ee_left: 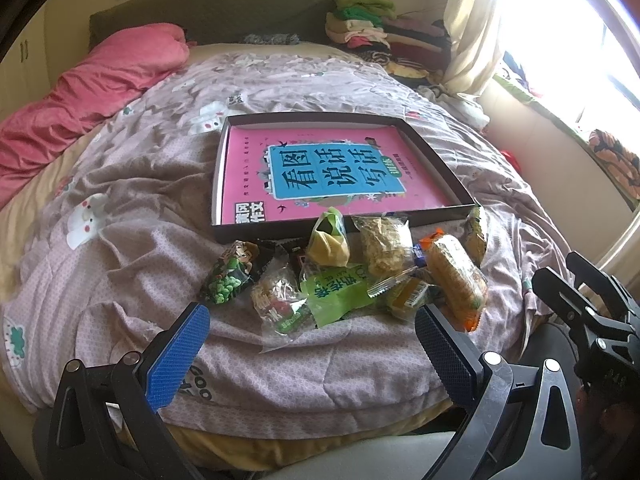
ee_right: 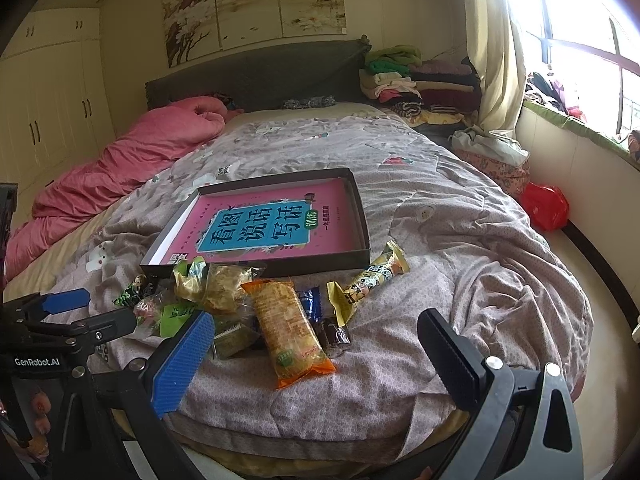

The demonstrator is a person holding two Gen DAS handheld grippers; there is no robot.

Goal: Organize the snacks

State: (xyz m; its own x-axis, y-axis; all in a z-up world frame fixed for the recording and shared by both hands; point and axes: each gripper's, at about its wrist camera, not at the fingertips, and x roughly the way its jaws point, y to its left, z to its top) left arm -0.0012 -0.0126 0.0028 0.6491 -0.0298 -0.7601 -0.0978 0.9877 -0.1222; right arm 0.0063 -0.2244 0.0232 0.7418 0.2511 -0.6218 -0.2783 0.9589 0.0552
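A pile of several wrapped snacks lies on the bed quilt just in front of a shallow dark box [ee_left: 440,152] [ee_right: 362,216] that holds a pink book [ee_left: 320,168] [ee_right: 276,224]. The pile includes an orange-ended cracker pack [ee_left: 454,276] [ee_right: 288,328], a green pea pack [ee_left: 234,272], a bright green pack [ee_left: 340,292] and a yellow bar [ee_right: 370,280] off to the right. My left gripper [ee_left: 312,344] is open and empty, just short of the pile. My right gripper [ee_right: 316,352] is open and empty, near the orange pack.
A pink duvet [ee_left: 80,92] [ee_right: 120,168] lies bunched along the bed's left side. Folded clothes [ee_right: 416,80] are stacked at the head right, by a curtain and window ledge. A red bag [ee_right: 546,206] sits on the floor at the right. The bed's front edge is close below both grippers.
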